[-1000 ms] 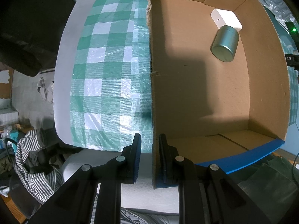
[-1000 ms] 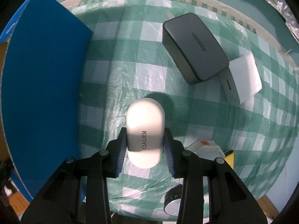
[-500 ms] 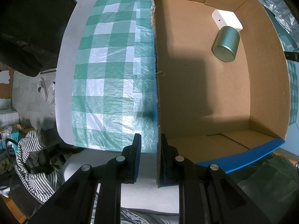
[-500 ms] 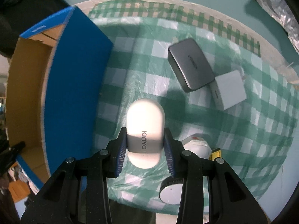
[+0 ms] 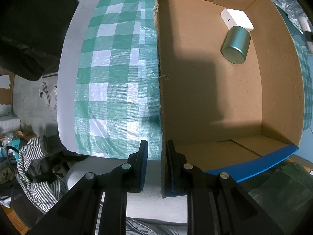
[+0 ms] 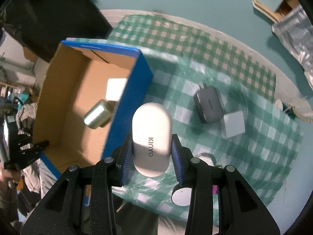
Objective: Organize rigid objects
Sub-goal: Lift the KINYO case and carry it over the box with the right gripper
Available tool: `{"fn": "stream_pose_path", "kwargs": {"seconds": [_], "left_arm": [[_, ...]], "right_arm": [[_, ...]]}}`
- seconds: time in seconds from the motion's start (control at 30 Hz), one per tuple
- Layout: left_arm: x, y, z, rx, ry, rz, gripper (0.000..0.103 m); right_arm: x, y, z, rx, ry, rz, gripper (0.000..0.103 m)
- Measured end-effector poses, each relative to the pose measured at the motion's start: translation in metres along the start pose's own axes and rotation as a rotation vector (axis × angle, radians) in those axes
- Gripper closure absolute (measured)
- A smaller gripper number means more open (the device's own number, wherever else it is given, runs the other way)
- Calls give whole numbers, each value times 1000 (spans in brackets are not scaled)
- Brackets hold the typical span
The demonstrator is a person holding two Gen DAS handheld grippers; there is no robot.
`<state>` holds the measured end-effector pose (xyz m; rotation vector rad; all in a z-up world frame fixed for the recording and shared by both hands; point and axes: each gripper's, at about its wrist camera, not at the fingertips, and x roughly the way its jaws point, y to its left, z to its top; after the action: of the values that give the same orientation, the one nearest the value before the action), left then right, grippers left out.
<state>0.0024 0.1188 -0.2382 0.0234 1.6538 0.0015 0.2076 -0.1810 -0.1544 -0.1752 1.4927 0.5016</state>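
My right gripper is shut on a white oval KINYO device, held high above the checked table beside the box's blue wall. The open cardboard box holds a metal tin and a white block. In the left wrist view my left gripper straddles the box's near wall, one finger on each side with a small gap. The tin and white block lie at the box's far right corner.
On the green checked cloth lie a dark grey charger, a white cube adapter and a round white disc. A striped garment lies below the table's left edge.
My right gripper has risen high and swung left with the KINYO device, bringing the box interior into view. The left gripper stays at the box wall.
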Motion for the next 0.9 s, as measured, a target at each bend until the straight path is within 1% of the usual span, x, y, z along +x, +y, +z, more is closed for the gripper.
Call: {"fn": "stream_pose_path", "kwargs": {"seconds": [0.1,0.43,0.67,0.9], "left_arm": [[0,-1,0,-2,-2,0,84],[-1,0,0,-6,-3,-3,84],[-1,2,1,-5,-4,-4,84],[-1,5,1,-7,-6,-9,84]], "right_arm": [[-7,12,8,-28,-4,3,66],[-4,49,31,-120,-7,10,66],[11,75,44,-180,13,4,66],[33,93,49,-246,48,-26,66]]}}
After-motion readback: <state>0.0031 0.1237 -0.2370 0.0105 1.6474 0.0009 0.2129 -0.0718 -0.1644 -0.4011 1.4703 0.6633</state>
